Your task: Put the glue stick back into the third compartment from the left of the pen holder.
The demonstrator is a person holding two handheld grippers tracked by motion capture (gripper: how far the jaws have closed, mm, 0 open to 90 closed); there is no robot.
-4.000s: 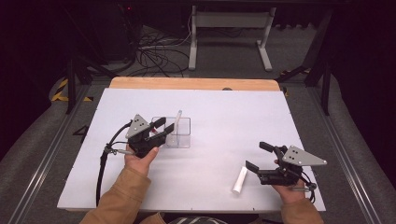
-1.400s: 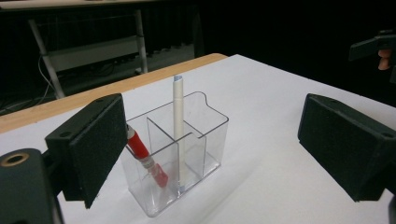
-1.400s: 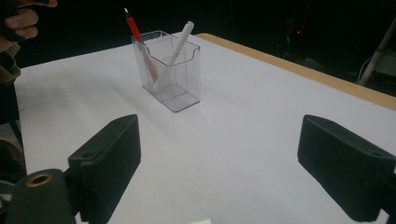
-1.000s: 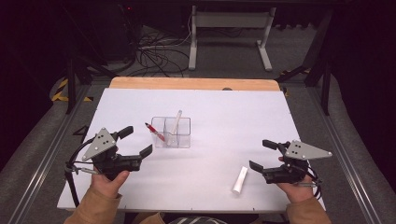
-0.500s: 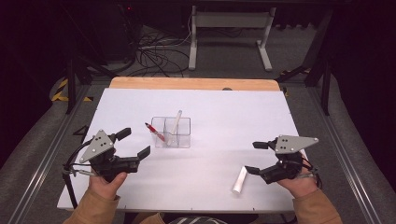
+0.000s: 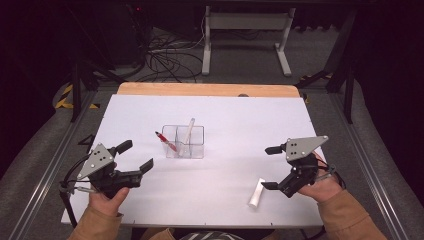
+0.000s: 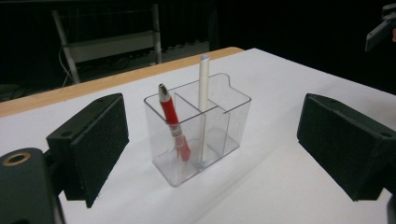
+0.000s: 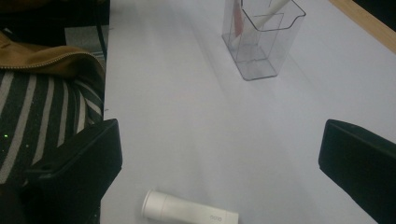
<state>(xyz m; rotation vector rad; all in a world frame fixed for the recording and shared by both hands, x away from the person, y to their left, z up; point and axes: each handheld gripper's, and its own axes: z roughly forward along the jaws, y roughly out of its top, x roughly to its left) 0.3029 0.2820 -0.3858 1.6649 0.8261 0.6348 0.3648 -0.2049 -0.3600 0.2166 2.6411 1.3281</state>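
A clear two-compartment holder [image 6: 185, 142] [image 7: 210, 135] [image 8: 261, 37] stands mid-table. A red pen [image 6: 165, 141] [image 7: 173, 121] leans in its left compartment and a white pen [image 6: 189, 131] [image 7: 203, 81] stands in the other. A short white tube [image 6: 256, 193] [image 8: 189, 213] lies flat near the front edge. My right gripper [image 6: 265, 167] [image 8: 219, 172] hovers just right of the tube; its jaws have just been opening, and they are open with nothing gripped. My left gripper [image 6: 136, 155] [image 7: 219, 140] is open at the front left, facing the holder from a distance.
The white table top [image 6: 235, 115] has a wooden strip [image 6: 205, 89] along its far edge. Metal rails run down both sides. Cables and a stand's legs lie on the floor beyond. The person's striped shirt and tan jacket [image 8: 42, 79] are close at the table's front.
The left gripper, at the holder four seconds ago, has drawn back to the front left, leaving the red pen in it. The right gripper rose, shifted slightly left and spread its jaws wider.
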